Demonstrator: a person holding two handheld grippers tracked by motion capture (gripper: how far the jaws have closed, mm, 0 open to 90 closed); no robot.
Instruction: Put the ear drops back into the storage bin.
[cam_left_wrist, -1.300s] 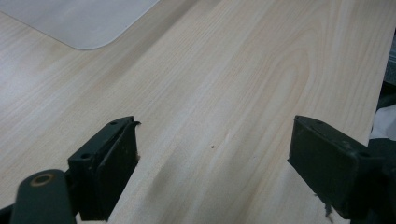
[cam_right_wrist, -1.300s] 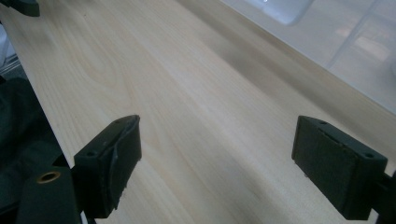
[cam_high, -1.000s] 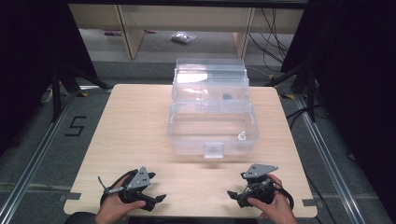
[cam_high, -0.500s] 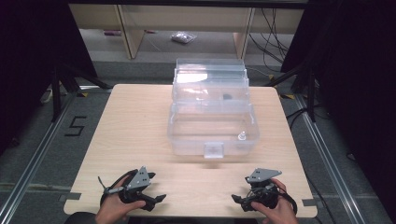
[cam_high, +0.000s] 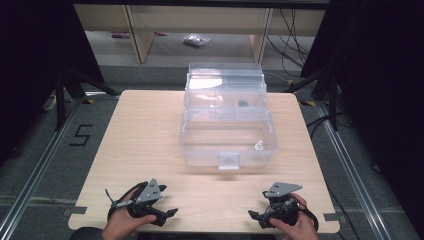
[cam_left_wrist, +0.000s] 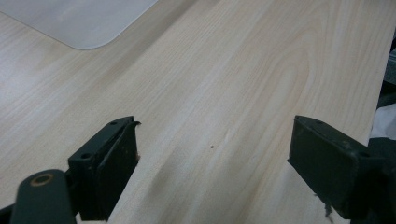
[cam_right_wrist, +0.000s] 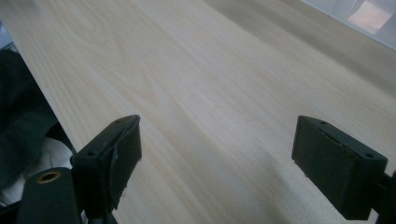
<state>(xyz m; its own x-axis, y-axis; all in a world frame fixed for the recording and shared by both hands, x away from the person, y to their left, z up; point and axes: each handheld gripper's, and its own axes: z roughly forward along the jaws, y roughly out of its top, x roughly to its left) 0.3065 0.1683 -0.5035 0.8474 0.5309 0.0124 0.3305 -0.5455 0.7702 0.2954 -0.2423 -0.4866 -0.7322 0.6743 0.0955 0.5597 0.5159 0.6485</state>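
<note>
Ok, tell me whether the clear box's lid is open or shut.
Open. The clear box has its lid tipped back behind it, leaving the interior exposed from above.

1. The left hand (cam_high: 122, 223) holds the left gripper (cam_high: 169, 213) low, near the person, tips pointing toward the right side.
2. Its jaws are wide apart.
3. The right hand (cam_high: 295, 226) holds the right gripper (cam_high: 254, 217), tips pointing left.
4. Its jaws are wide apart too.
</note>
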